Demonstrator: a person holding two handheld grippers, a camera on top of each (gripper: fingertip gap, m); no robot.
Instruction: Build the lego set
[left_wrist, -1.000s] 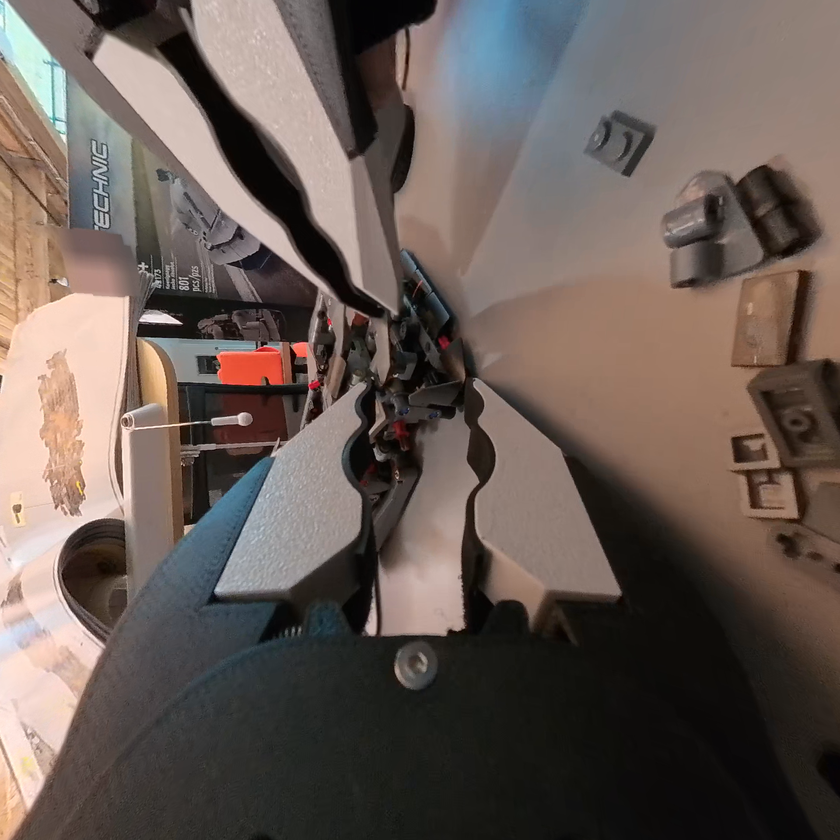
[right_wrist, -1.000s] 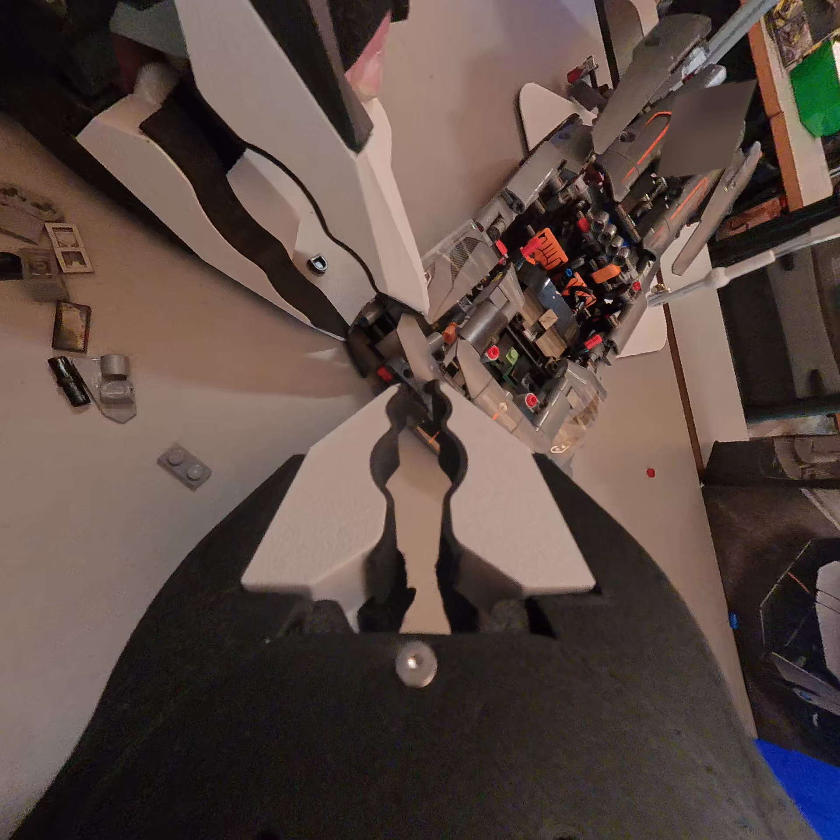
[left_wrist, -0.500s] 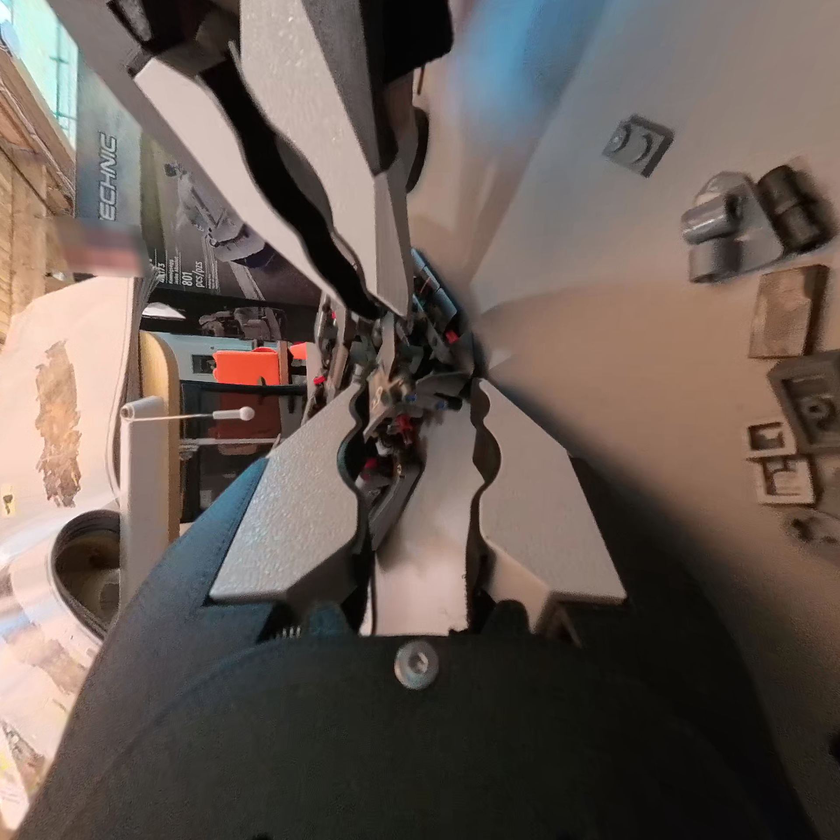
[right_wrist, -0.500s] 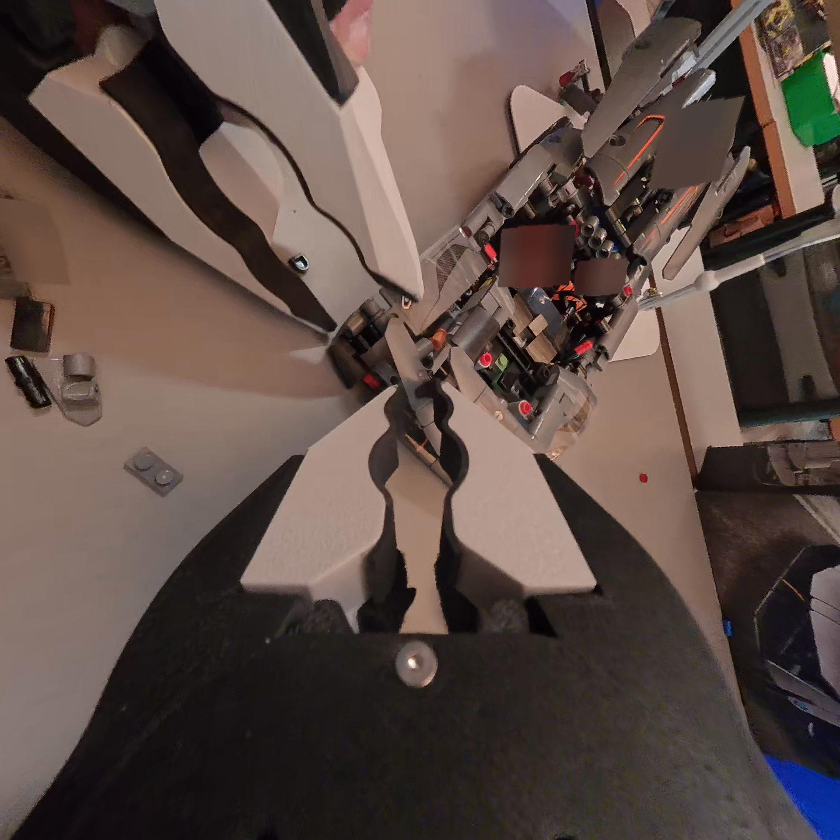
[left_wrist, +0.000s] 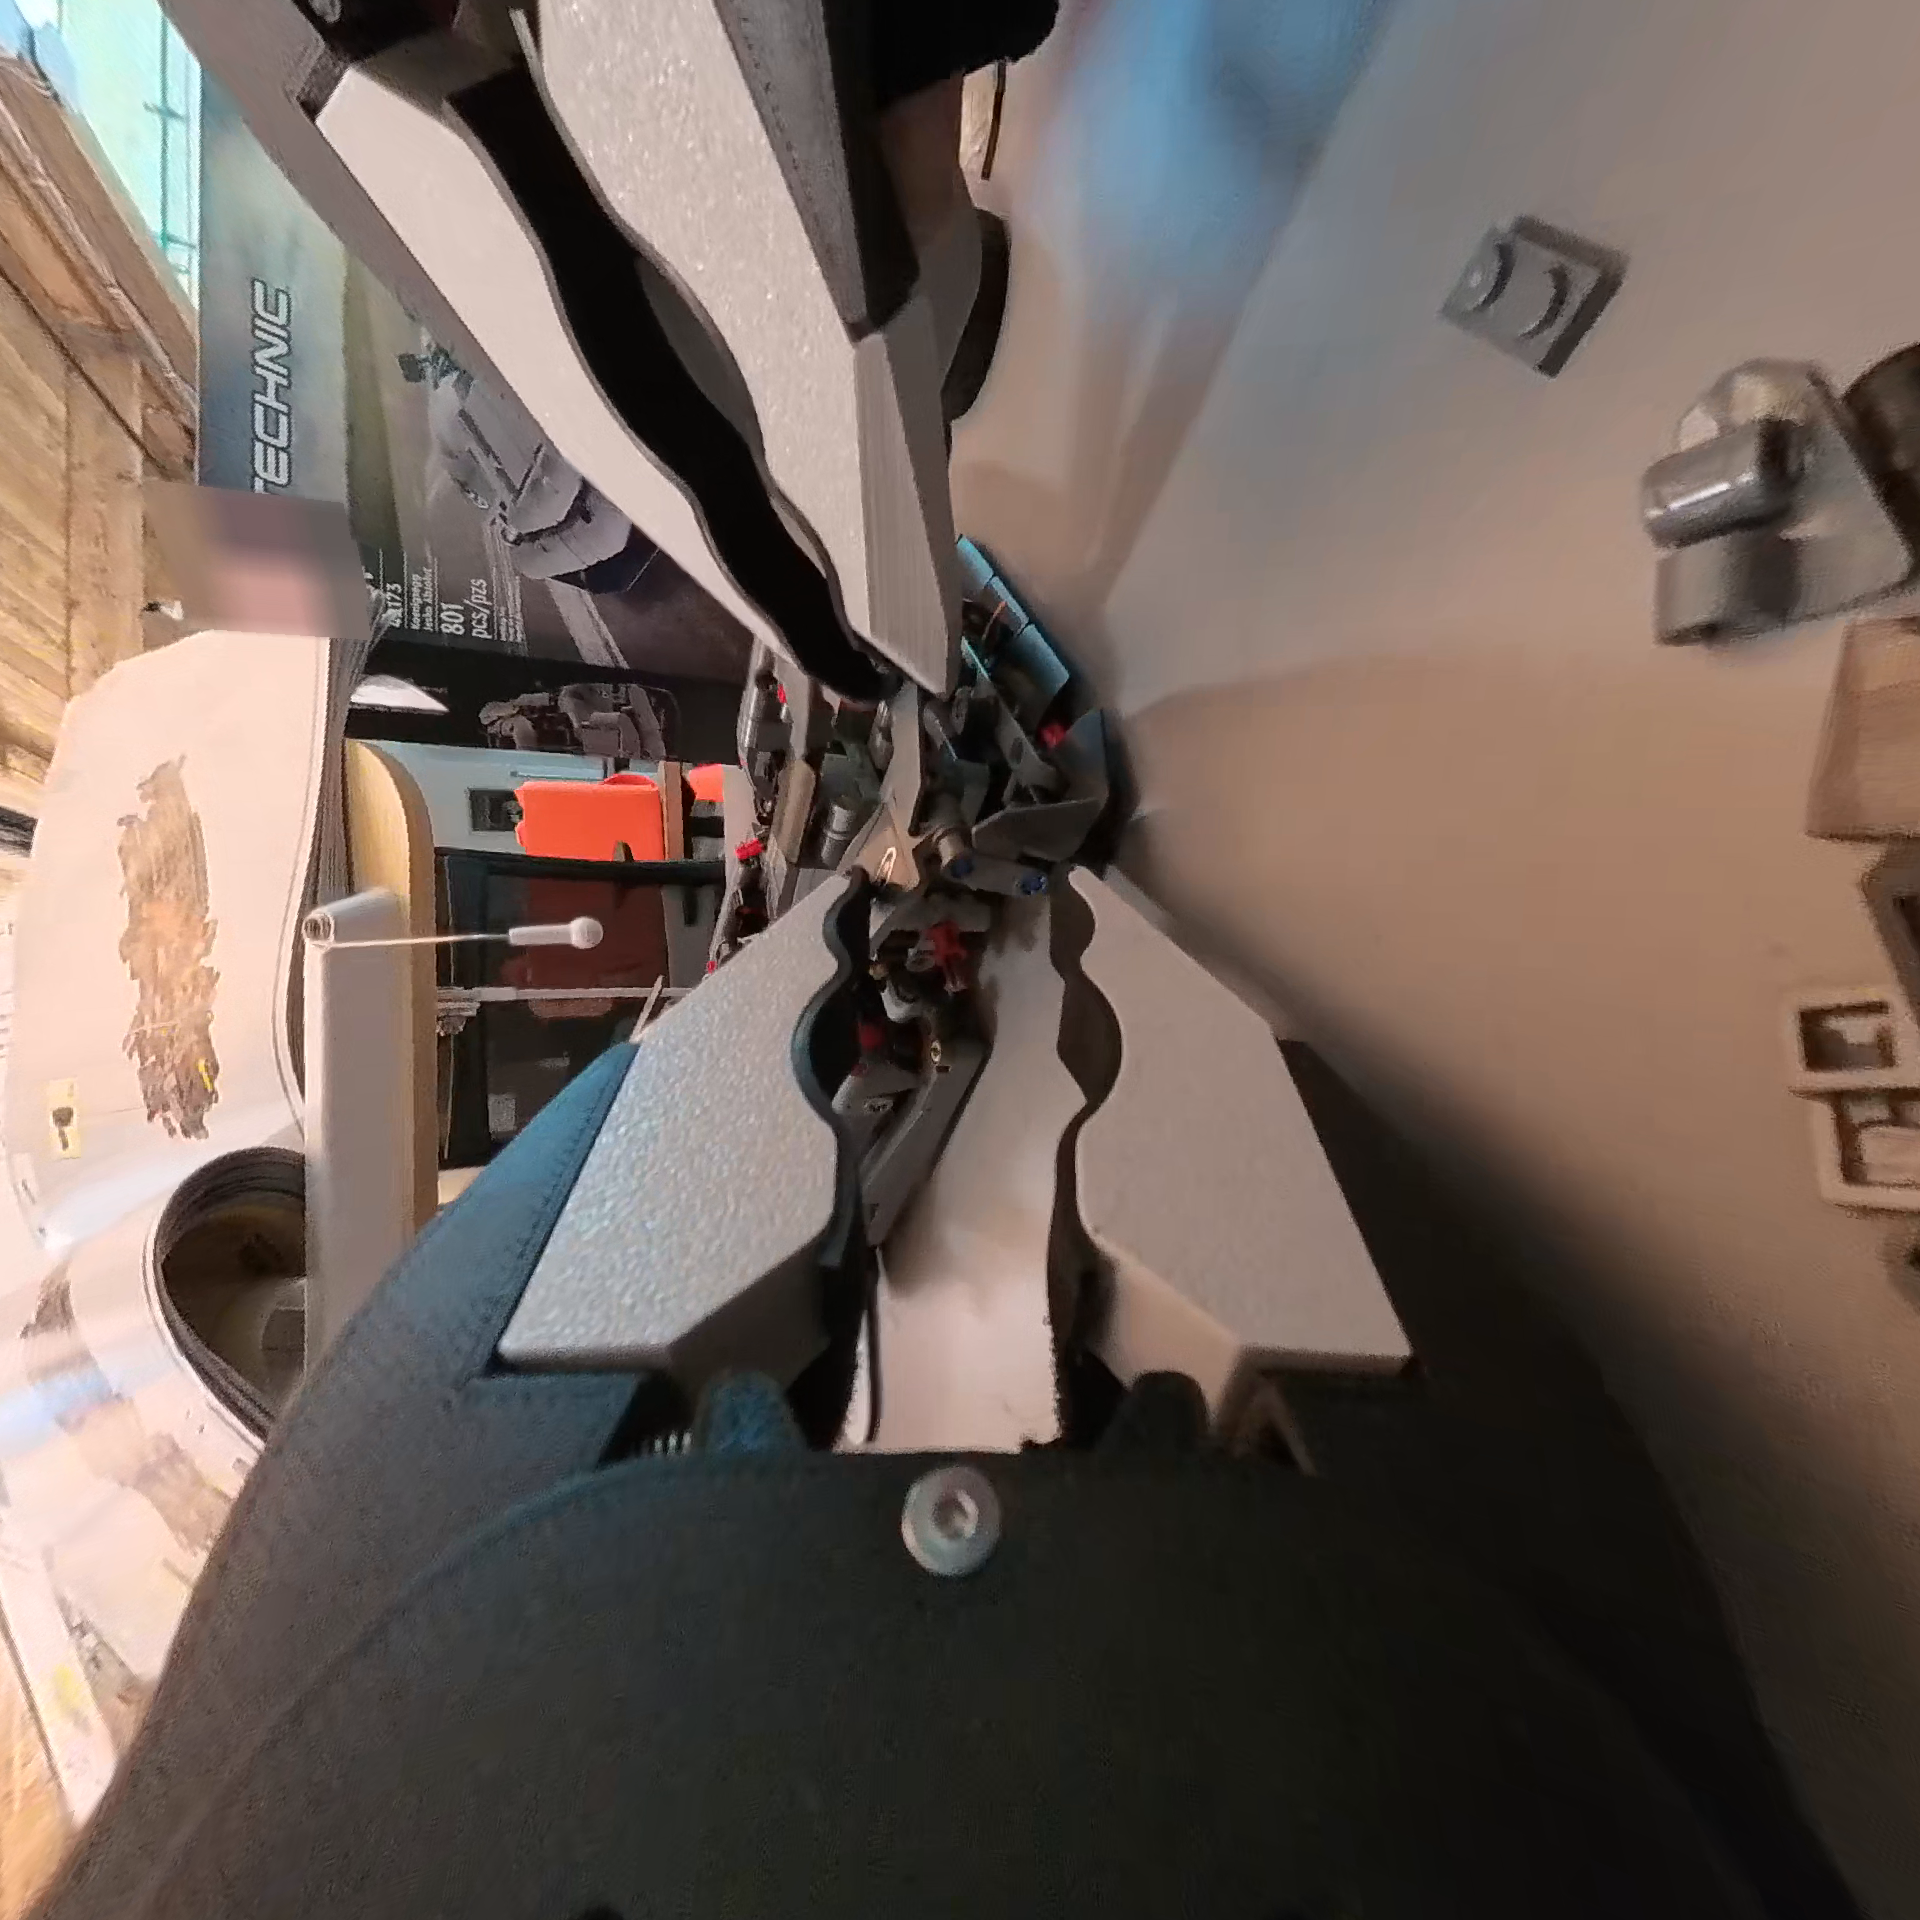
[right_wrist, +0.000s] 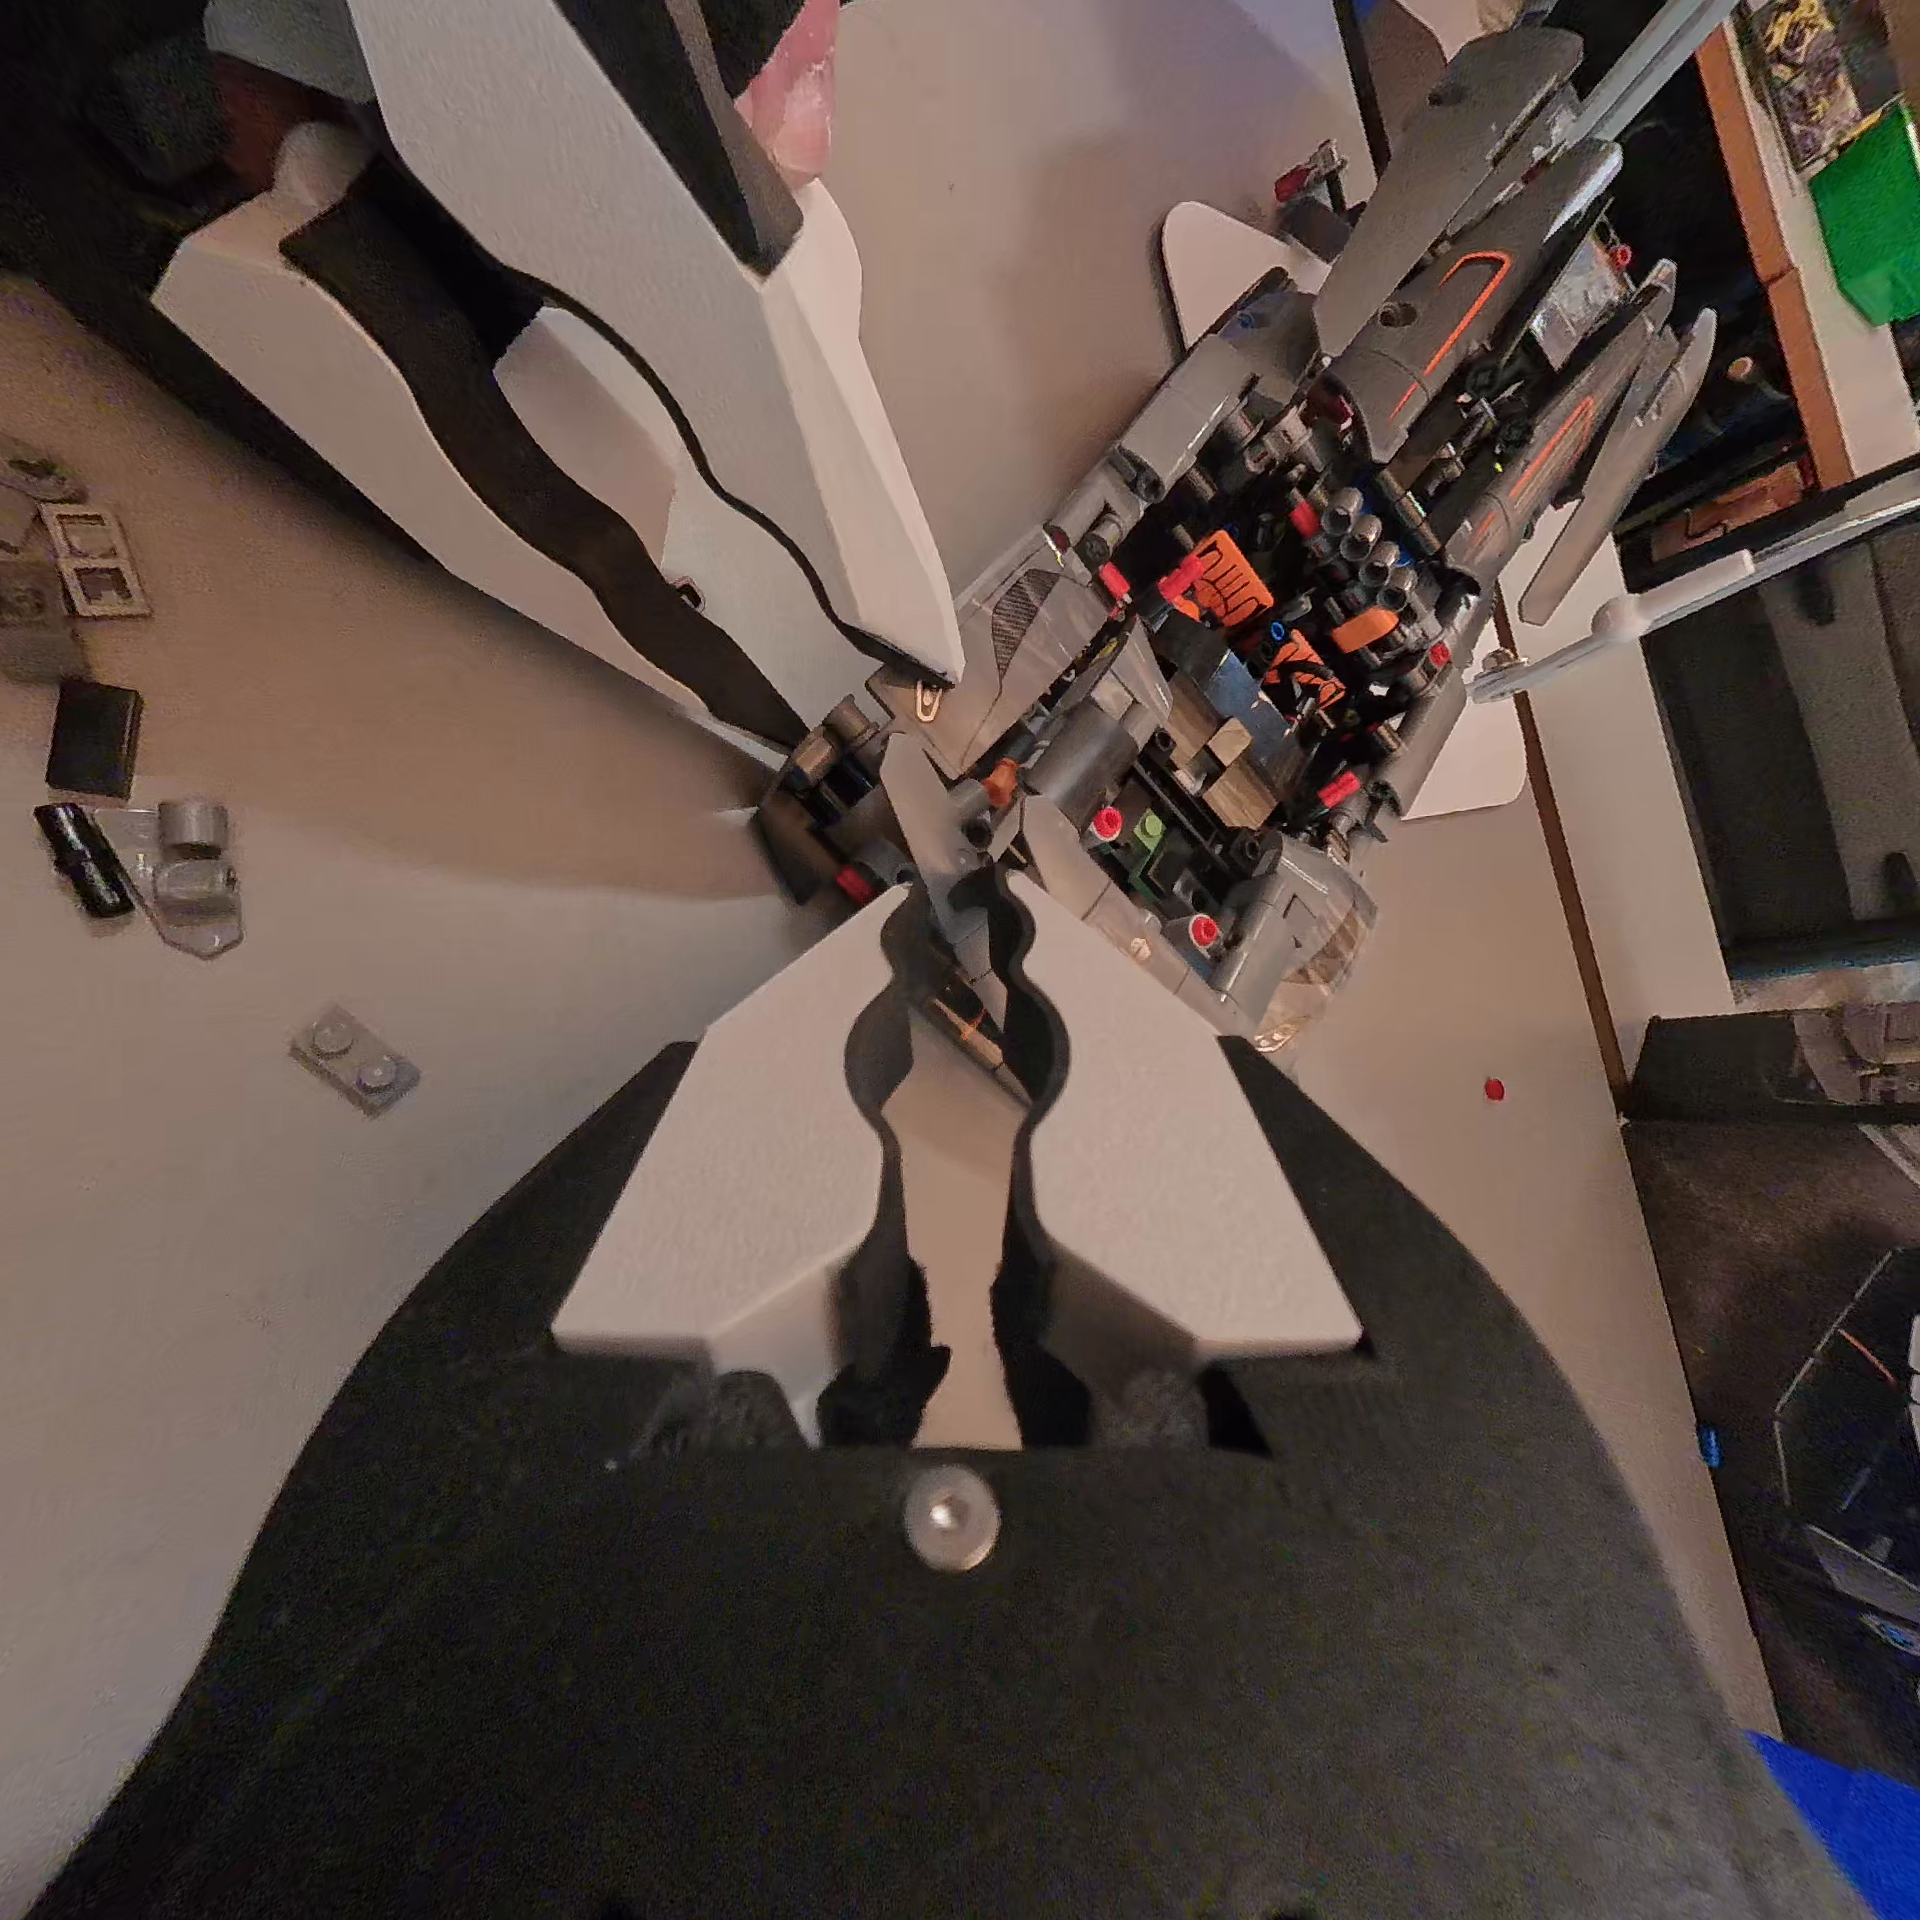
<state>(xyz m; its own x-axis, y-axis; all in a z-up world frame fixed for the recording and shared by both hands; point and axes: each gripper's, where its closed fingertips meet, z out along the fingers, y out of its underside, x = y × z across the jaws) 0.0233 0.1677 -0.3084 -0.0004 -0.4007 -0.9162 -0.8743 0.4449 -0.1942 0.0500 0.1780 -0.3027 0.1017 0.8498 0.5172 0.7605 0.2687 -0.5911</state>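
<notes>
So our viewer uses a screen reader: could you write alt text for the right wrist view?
Both grippers, the right gripper and left gripper, meet at the nose of a grey Lego aircraft model on a white table; loose grey pieces lie left.

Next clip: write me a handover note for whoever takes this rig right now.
Left tool: part open around the nose of the lego model, one finger against it; no clear grip.
Right tool: nearly shut on a grey panel at the same end.
Done: the model is largely built and lies on the table.
Left: loose pieces, among them a grey two-stud plate and a black brick, lie unattached.
</notes>
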